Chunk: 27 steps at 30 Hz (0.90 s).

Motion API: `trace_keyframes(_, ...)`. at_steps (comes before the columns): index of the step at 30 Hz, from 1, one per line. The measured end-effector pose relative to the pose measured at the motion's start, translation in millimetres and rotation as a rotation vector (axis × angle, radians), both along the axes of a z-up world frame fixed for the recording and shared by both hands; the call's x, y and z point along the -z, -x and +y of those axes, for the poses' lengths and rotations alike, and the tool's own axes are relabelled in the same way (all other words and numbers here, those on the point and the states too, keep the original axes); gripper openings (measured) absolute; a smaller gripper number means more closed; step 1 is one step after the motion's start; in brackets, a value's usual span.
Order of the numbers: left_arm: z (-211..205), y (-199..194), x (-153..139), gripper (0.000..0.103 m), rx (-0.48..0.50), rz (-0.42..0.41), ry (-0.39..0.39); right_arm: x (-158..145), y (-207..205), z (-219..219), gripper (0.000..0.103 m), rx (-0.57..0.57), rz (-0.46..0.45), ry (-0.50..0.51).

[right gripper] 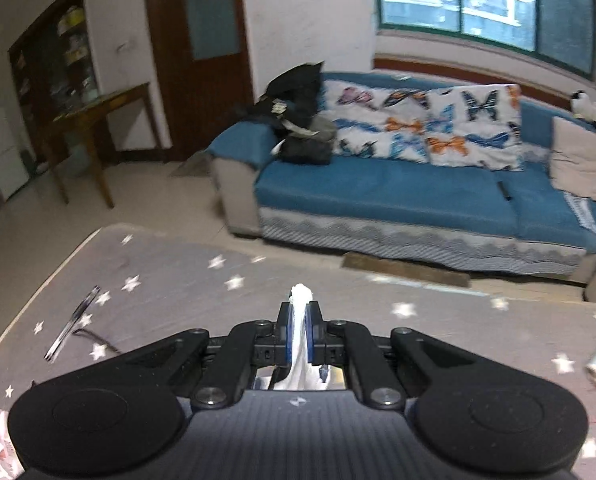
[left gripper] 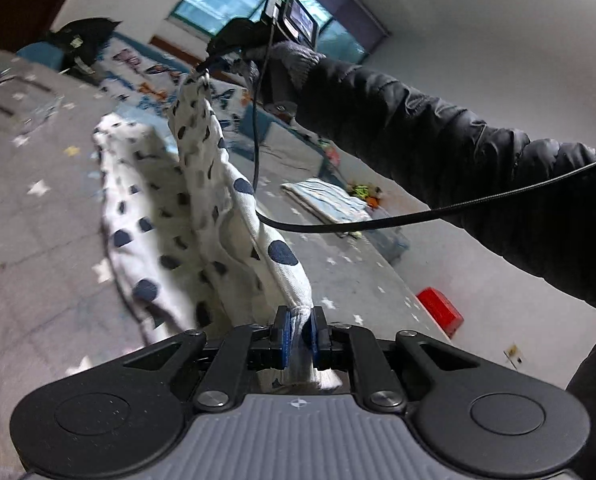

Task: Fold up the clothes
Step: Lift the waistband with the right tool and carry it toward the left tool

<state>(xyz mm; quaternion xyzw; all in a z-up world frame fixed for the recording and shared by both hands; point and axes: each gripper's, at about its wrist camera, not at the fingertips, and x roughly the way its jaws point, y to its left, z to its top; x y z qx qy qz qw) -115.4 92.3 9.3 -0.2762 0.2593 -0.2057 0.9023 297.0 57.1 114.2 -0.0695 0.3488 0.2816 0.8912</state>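
Note:
A white garment with dark blue dots [left gripper: 202, 200] hangs stretched between my two grippers above the grey star-patterned surface [left gripper: 38, 208]. My left gripper [left gripper: 298, 334] is shut on one corner of it. In the left wrist view my right gripper [left gripper: 208, 72] holds the far corner, lifted higher. In the right wrist view my right gripper [right gripper: 298, 328] is shut on a white bunch of the garment [right gripper: 300, 312]; the rest of the cloth is hidden below it.
A folded light blue cloth [left gripper: 330, 200] lies on the grey surface, with a red object [left gripper: 440, 310] on the floor past its edge. A pen-like metal item [right gripper: 72, 322] lies at the left. A blue sofa [right gripper: 378, 192] with butterfly cushions stands beyond.

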Motion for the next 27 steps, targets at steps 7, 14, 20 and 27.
trace_keyframes(7,16.2,13.2,8.0,0.011,-0.055,0.066,0.023,41.4,18.0,68.6,0.008,-0.094,0.080,0.005)
trace_keyframes(14,18.9,15.9,9.6,0.012,-0.055,0.087,0.017,38.4,29.6,63.6,0.012,-0.149,0.079,0.023)
trace_keyframes(20,19.1,8.1,12.7,0.015,-0.037,0.089,0.001,11.9,14.6,7.0,0.013,-0.102,0.033,0.074)
trace_keyframes(27,17.2,8.1,14.7,0.015,-0.029,0.092,-0.037,18.8,9.0,-63.7,0.021,-0.098,0.076,0.122)
